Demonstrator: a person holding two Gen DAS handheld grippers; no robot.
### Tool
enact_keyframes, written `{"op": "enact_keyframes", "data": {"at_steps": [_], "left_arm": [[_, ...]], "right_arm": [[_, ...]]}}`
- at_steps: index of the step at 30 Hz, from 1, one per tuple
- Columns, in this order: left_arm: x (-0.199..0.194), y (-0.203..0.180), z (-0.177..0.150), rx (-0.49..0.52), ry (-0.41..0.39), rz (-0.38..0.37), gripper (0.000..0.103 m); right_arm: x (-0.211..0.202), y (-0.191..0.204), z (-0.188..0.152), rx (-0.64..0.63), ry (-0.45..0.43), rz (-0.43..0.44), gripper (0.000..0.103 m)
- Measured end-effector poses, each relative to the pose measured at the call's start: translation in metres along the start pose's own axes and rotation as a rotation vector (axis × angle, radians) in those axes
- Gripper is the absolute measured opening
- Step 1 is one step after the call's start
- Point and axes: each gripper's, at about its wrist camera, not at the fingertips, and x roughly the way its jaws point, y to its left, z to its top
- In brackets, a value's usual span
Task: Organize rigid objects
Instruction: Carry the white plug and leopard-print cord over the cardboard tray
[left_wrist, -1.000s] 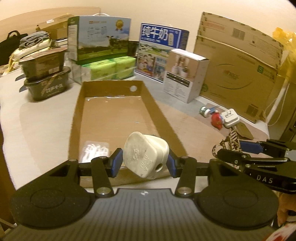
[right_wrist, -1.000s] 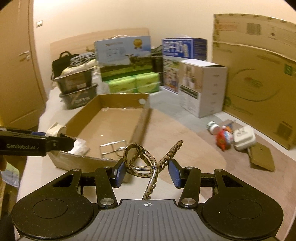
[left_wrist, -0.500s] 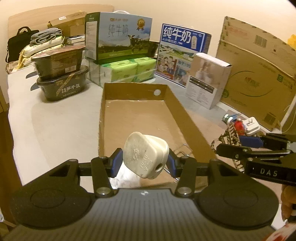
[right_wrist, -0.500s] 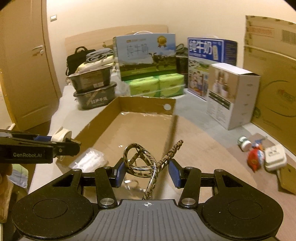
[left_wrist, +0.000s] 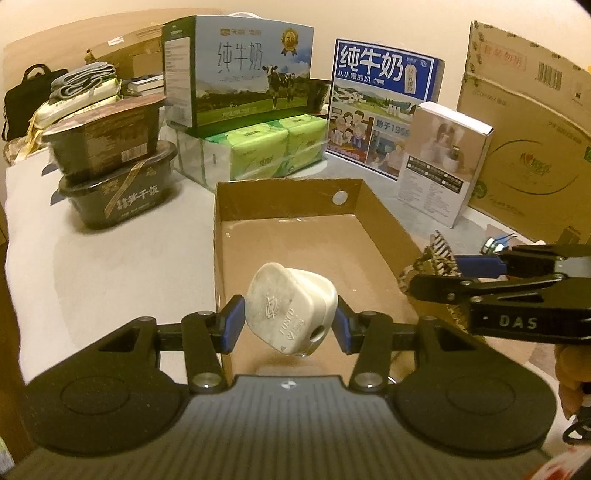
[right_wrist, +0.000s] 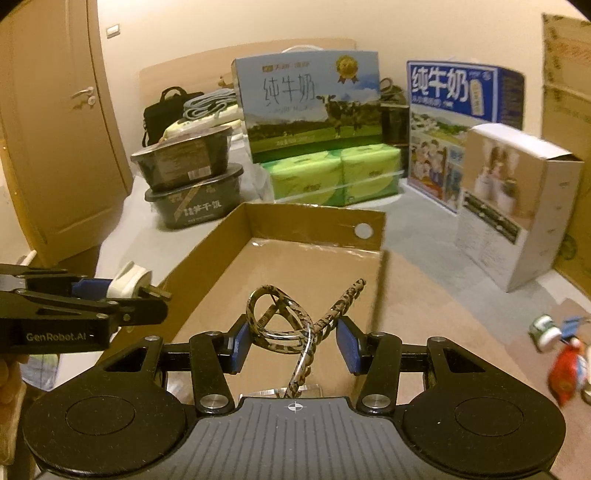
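Observation:
My left gripper (left_wrist: 288, 325) is shut on a white plug adapter (left_wrist: 291, 312) and holds it over the near end of the open cardboard box (left_wrist: 284, 199). My right gripper (right_wrist: 293, 341) is shut on a leopard-print hair clip (right_wrist: 291, 317), also above the box's (right_wrist: 314, 225) near end. In the right wrist view the left gripper (right_wrist: 147, 295) shows at the left with the adapter (right_wrist: 129, 282). In the left wrist view the right gripper (left_wrist: 417, 278) shows at the right with the clip (left_wrist: 439, 254).
Stacked black food tubs (left_wrist: 110, 173), milk cartons (left_wrist: 251, 70), green tissue packs (left_wrist: 258, 147) and a white box (left_wrist: 443, 170) ring the box's far side. Small items, a little jar (right_wrist: 543, 328) and a red toy (right_wrist: 565, 373), lie on the floor at right. A door (right_wrist: 55, 129) stands left.
Both grippers have moved forward and up over the cardboard box, still holding their objects. The items inside the box's near end have passed out of sight beneath them.

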Motion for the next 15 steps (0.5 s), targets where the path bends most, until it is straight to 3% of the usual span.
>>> {"op": "enact_keyframes", "data": {"at_steps": [15], "left_arm": [[0.051, 0.007, 0.002, 0.027, 0.046, 0.008, 0.046]], "right_arm": [[0.056, -0.013, 0.008, 0.019, 0.043, 0.028, 0.050]]}}
